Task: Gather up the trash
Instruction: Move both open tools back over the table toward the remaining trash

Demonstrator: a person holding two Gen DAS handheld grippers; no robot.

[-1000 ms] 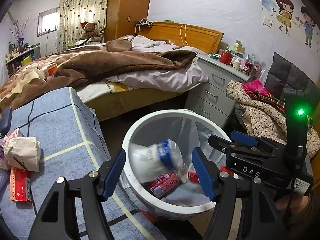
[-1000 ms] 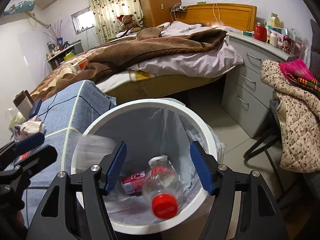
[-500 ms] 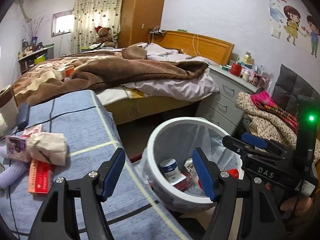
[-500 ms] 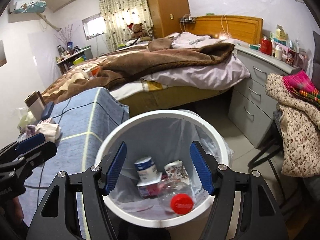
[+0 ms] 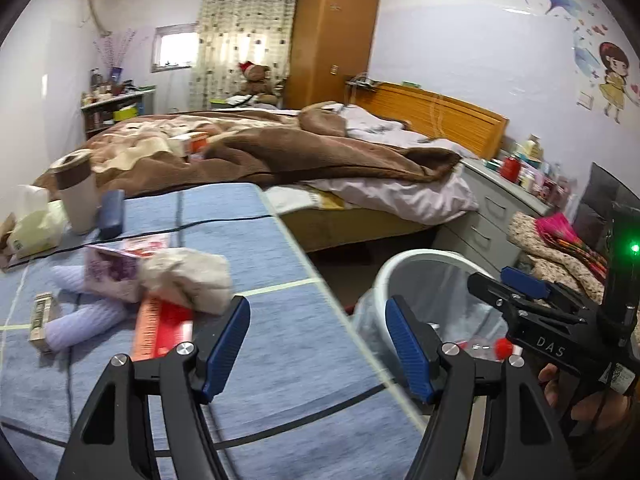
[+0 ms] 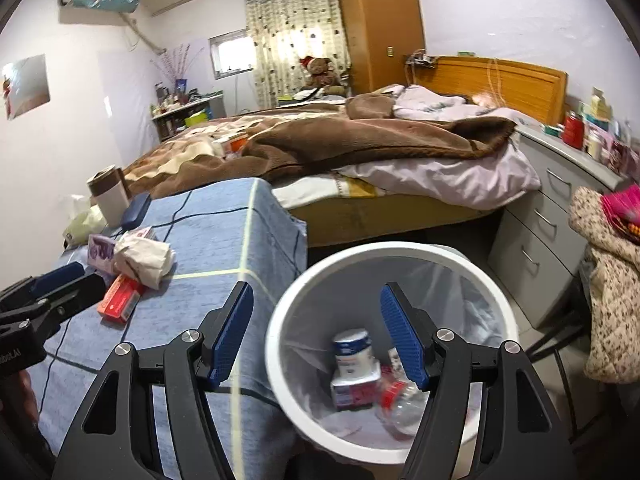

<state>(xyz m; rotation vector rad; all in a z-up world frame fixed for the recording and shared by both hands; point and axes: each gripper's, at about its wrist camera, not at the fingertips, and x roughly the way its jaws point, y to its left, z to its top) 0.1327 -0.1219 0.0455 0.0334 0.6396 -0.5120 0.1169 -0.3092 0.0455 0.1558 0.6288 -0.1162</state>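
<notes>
My left gripper (image 5: 318,346) is open and holds nothing. It hangs over the blue tablecloth (image 5: 280,360), just right of a red box (image 5: 164,328) and a crumpled paper bag (image 5: 188,276). A purple-pink carton (image 5: 112,272) and a small box (image 5: 40,316) lie further left. My right gripper (image 6: 316,336) is open and holds nothing, straddling the left rim of the white bin (image 6: 280,360). In the bin lie a blue-and-white container (image 6: 354,356) and a clear bottle with a red cap (image 6: 400,396). The paper bag (image 6: 144,258) and red box (image 6: 120,300) also show in the right wrist view.
A paper cup (image 5: 78,196), a dark case (image 5: 112,208) and a tissue pack (image 5: 32,228) stand at the table's far left. An unmade bed (image 5: 300,152) lies behind it. Grey drawers (image 6: 540,216) and a chair piled with clothes (image 6: 612,280) stand right of the bin.
Both grippers have swung left, off the bin and toward the table. The left one has gone from over the bin to over the cloth. The blue-and-white container has settled in the bin.
</notes>
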